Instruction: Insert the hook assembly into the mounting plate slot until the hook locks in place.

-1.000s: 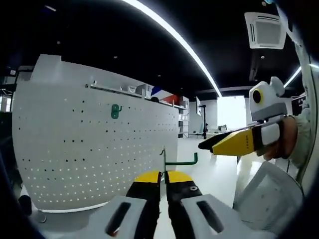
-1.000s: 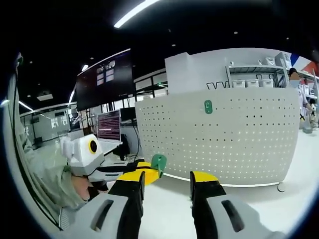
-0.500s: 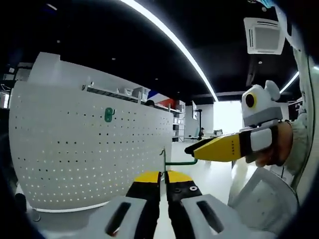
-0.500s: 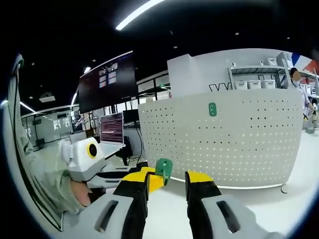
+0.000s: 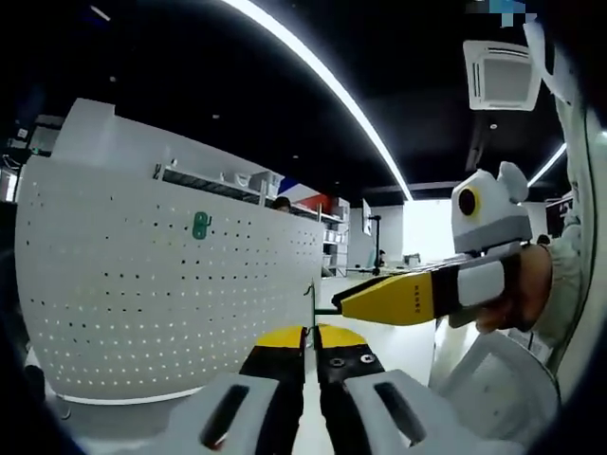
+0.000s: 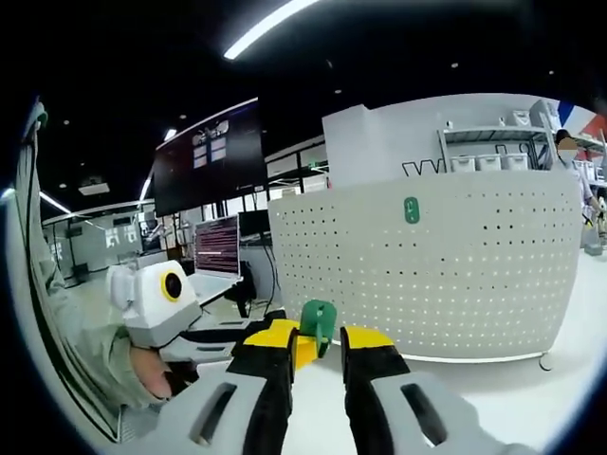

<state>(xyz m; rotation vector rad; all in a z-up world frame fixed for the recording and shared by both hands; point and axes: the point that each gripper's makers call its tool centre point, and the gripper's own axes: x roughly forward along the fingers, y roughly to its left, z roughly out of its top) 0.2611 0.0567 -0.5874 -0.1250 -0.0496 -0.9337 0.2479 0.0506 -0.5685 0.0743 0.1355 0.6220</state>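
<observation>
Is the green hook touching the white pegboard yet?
Apart. The left gripper view shows the green hook in the left gripper, with floor visible before the white pegboard.

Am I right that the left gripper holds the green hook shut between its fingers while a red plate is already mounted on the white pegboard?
Not quite: the plate mounted on the white perforated pegboard is green, not red, as the left gripper view shows. The rest stands: the left gripper is shut on the thin green wire hook.

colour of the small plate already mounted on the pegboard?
Green. The mounting plate on the white pegboard shows best in the right gripper view.
</observation>
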